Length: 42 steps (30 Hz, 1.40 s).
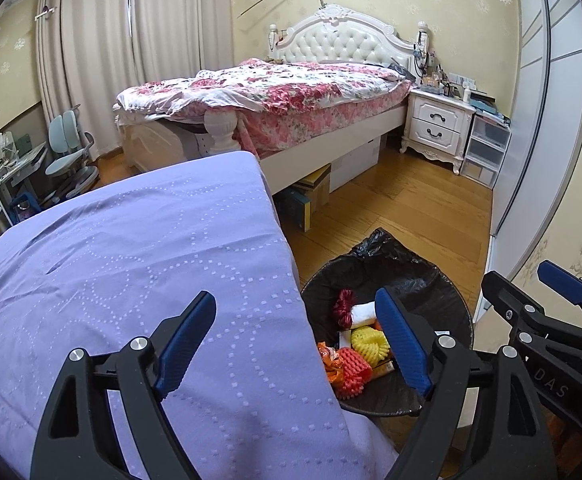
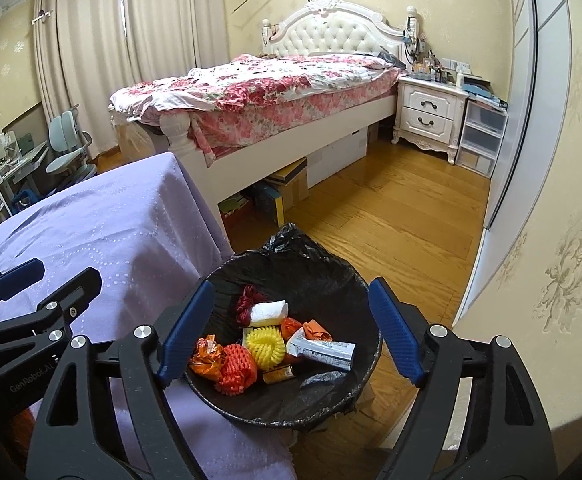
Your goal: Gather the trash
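Wrapping up: trash in the bin, table looks bare

Sitting in the black-lined trash bin (image 2: 291, 412) beside the table: yellow foam fruit net (image 2: 263, 345), orange foam net (image 2: 235, 372), crumpled orange wrapper (image 2: 207, 356), white carton (image 2: 323, 350), white tissue wad (image 2: 269, 311), red string bundle (image 2: 245, 300), small brown bottle (image 2: 277, 374). Right gripper (image 2: 291, 332) hangs over the bin, jaws spread wide, nothing between them. Left gripper (image 1: 295, 344) also released and empty, half over the lavender tablecloth (image 1: 131, 248), half over the bin edge. The cloth shows no litter in either view (nearest part hidden behind the gripper bodies, so can't fully confirm). Wooden floor (image 2: 391, 220) around the bin looks clean too. Judgement: collecting is done or nearly so; what's left, if anything, is a check of unseen spots and maybe tying the bag. Floral bed (image 2: 271, 88) and nightstand (image 2: 427, 116) are well apart behind.
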Each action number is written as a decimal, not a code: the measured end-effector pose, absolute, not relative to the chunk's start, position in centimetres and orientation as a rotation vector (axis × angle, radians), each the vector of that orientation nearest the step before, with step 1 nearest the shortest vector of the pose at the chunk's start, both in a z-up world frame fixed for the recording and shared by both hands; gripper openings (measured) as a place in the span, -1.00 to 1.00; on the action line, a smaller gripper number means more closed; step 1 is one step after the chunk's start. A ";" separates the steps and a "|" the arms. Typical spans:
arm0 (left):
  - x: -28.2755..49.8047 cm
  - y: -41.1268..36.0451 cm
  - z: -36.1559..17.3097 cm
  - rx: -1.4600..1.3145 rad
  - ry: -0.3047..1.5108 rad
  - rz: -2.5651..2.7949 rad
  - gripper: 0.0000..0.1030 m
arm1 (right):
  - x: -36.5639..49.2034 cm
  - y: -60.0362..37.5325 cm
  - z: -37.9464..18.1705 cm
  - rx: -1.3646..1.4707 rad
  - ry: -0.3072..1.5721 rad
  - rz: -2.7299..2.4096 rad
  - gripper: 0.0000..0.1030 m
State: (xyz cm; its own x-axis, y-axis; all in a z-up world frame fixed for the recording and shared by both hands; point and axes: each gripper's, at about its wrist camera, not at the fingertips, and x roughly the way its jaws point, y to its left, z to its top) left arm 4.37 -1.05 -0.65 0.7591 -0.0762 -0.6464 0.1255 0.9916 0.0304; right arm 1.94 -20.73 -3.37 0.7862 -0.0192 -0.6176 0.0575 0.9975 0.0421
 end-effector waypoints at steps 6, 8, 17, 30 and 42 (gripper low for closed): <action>3.2 -0.1 0.4 0.058 0.673 -0.097 0.58 | 0.7 -19.9 -2.1 0.049 0.633 -0.034 0.59; 2.8 0.1 0.8 0.055 0.663 -0.094 0.58 | 0.4 -19.8 -2.0 0.046 0.629 -0.030 0.61; 0.9 1.6 1.2 0.046 0.645 -0.062 0.60 | -1.6 -18.7 -1.0 0.032 0.610 -0.013 0.66; -1.5 3.3 1.2 0.025 0.628 -0.024 0.61 | -3.1 -17.6 -0.7 0.024 0.596 0.004 0.67; -2.2 3.8 1.1 0.020 0.622 -0.023 0.62 | -3.6 -17.4 -0.7 0.020 0.593 0.004 0.67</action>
State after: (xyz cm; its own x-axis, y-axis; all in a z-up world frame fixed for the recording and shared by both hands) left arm -2.19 3.84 1.14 0.8126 -0.0156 -0.5827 0.0275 0.9996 0.0116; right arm -3.62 -17.42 -0.67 0.8294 0.0097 -0.5586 0.0016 0.9998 0.0198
